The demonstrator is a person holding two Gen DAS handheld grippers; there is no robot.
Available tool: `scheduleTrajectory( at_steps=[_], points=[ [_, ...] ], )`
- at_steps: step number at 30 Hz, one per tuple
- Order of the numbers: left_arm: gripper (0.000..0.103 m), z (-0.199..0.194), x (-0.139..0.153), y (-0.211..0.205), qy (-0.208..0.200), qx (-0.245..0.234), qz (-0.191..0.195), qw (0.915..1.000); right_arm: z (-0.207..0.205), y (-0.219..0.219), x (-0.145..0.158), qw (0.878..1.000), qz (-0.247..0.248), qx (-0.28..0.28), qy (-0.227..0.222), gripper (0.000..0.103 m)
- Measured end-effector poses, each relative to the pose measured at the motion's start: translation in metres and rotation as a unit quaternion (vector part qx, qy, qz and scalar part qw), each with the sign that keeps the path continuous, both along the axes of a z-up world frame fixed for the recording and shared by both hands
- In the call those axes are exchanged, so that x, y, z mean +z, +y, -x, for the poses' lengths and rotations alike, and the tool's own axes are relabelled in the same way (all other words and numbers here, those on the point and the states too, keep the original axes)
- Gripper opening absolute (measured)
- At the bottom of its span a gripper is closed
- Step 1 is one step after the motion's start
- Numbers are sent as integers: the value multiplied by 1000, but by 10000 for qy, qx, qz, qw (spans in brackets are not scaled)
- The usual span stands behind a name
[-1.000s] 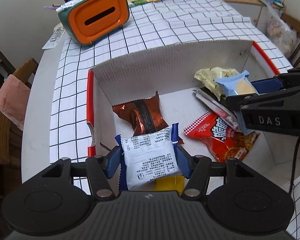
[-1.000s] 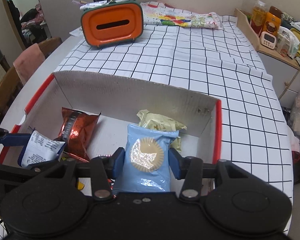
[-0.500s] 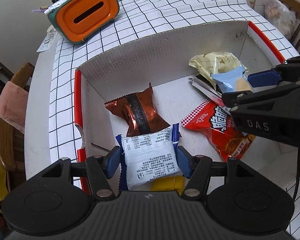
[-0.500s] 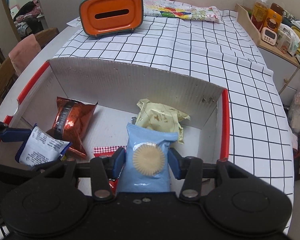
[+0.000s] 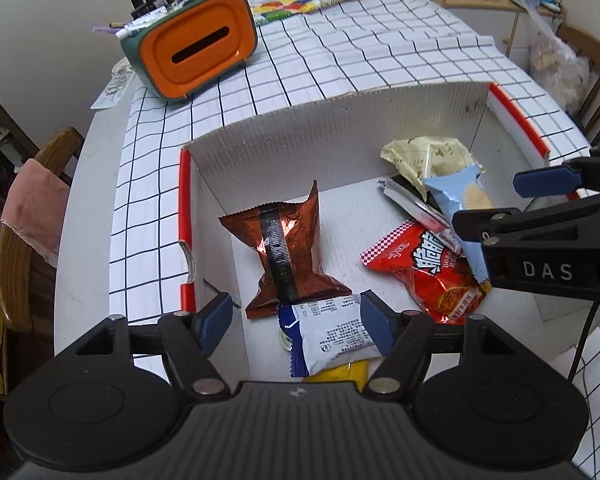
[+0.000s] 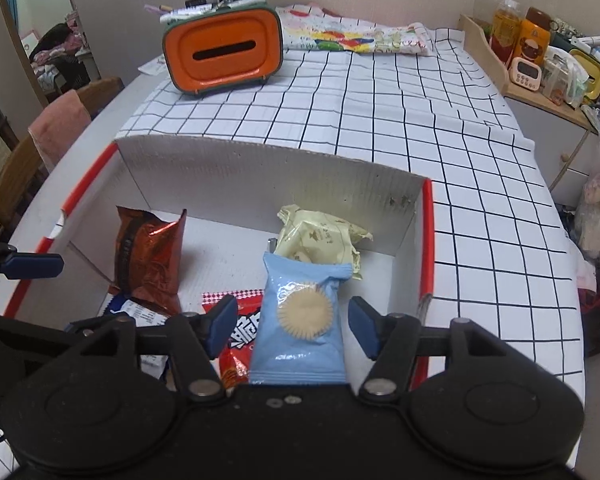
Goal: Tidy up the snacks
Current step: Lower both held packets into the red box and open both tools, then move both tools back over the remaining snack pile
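Observation:
A white cardboard box [image 5: 340, 128] with red rims sits on the checked tablecloth and holds the snacks. My left gripper [image 5: 296, 322] is open over its near left corner; a white-and-blue packet [image 5: 332, 332] lies loose between the fingers on a brown foil packet [image 5: 288, 248]. My right gripper [image 6: 292, 322] is open over the box's right part; a light blue biscuit packet [image 6: 300, 320] lies between its fingers, free of both pads, on a red snack bag [image 5: 428, 268]. A pale yellow packet [image 6: 320, 236] lies behind it.
An orange-and-green tissue holder [image 6: 224, 54] stands at the table's far side, with a colourful cloth [image 6: 352, 38] beside it. A shelf of jars [image 6: 540, 56] is at the right. A wooden chair with a pink cloth [image 5: 32, 208] stands at the left edge.
Both grippers have opened and let go of their packets. The white-and-blue packet and the light blue biscuit packet now lie in the box.

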State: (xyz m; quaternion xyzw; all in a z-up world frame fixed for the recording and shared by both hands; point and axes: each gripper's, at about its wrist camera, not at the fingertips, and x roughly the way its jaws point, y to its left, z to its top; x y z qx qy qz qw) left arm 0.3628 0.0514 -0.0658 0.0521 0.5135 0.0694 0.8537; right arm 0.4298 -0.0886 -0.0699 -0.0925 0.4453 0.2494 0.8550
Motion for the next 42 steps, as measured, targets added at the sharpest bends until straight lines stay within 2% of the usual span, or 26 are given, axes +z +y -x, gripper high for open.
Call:
scheduleTrajectory(
  at_steps=[4, 8, 14, 19, 23, 25, 30, 32, 37, 42],
  points=[
    [71, 10, 10, -1, -157, -35, 54, 9999, 10, -6, 11, 9999, -105, 6, -64, 62],
    [71, 20, 19, -1, -308, -53, 117, 9994, 23, -11, 23, 9997, -189, -22, -170, 70],
    [71, 42, 34, -3, -528, -115, 171, 9984, 48, -18, 39, 9990, -343, 76, -268, 76],
    [77, 63, 47, -3, -728, -183, 276, 9968, 72, -23, 52, 9980, -415, 143, -449, 82],
    [78, 82, 57, -6, -888, -284, 325, 9951, 87, -30, 61, 9971, -625, 173, -401, 83],
    [82, 94, 61, -6, -979, -315, 358, 9941, 97, -35, 64, 9963, -743, 188, -386, 83],
    [83, 119, 66, -9, -1089, -419, 406, 9923, 123, -44, 69, 9945, -947, 248, -361, 86],
    [83, 130, 67, -9, -1145, -435, 448, 9915, 134, -47, 71, 9936, -1017, 247, -433, 96],
    [83, 162, 68, -11, -1397, -518, 318, 9883, 157, -55, 70, 9922, -1117, 314, -457, 97],
    [86, 186, 60, -7, -1364, -535, 489, 9880, 178, -59, 60, 9922, -1069, 422, -489, 103]
  ],
)
